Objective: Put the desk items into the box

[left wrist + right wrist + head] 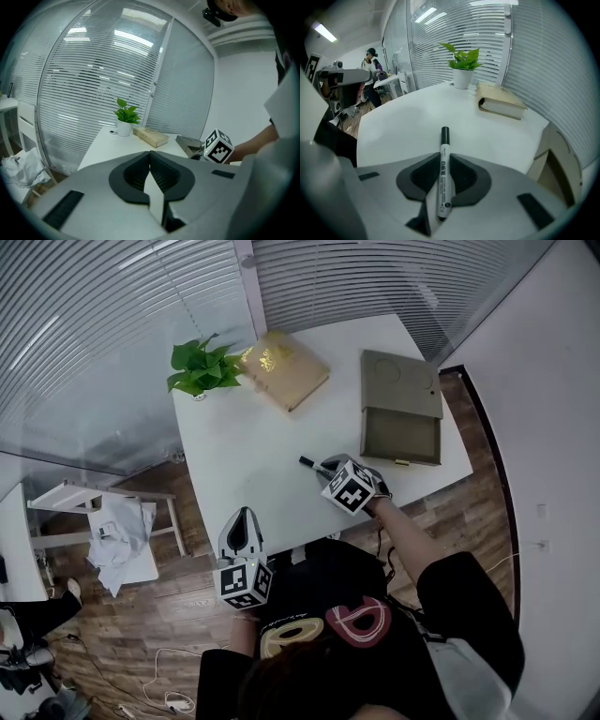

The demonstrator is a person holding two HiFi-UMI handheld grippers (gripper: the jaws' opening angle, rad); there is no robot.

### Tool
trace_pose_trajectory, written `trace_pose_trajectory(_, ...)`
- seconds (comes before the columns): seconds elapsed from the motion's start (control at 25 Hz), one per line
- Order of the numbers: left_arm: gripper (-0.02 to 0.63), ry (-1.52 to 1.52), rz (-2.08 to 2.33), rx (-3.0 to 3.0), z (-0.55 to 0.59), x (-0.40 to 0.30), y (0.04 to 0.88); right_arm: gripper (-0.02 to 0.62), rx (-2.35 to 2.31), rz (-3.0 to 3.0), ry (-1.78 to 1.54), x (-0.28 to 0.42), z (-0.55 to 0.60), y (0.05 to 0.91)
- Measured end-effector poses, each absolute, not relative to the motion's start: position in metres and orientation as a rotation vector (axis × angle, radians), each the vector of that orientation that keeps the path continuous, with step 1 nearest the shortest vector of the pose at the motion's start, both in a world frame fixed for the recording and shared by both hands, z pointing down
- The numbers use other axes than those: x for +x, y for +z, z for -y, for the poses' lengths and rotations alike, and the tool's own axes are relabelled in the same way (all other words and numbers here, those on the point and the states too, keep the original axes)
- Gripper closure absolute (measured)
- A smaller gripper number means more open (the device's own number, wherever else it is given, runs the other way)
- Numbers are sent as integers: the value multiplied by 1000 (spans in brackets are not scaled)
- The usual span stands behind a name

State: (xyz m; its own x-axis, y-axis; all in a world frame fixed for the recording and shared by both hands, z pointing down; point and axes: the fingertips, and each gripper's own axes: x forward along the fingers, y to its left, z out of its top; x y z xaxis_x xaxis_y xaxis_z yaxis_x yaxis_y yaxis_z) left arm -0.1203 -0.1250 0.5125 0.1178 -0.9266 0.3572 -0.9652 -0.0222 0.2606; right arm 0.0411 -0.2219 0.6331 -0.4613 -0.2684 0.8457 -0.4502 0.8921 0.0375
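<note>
Tongs on the right (442, 158) are clamped on a white marker (443, 180), its black cap pointed ahead across the table (398, 126). Left tongs (150, 157) are held shut and empty at the table's near edge. The open box (401, 418) is seen near the marker.

Left of the white desk (246, 451) stands a white chair (66, 497) carrying crumpled white cloth (117, 542). Wooden floor (131, 615) surrounds the desk, and slatted blinds (84, 343) hang beyond its far edge.
</note>
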Motion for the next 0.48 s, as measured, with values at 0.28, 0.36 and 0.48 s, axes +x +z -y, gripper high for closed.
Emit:
trace_pose_trajectory(0.28, 589, 133, 1827, 1985, 125, -120, 510, 523, 558, 2118, 180, 35, 222, 613)
trace_pose_trajectory(0.36, 589, 128, 1824, 1988, 126, -118, 509, 523, 585, 2146, 213, 34, 221, 603)
trace_pose_trajectory(0.48, 589, 126, 1816, 1998, 128, -117, 509, 523, 611, 2187, 246, 31, 220, 587)
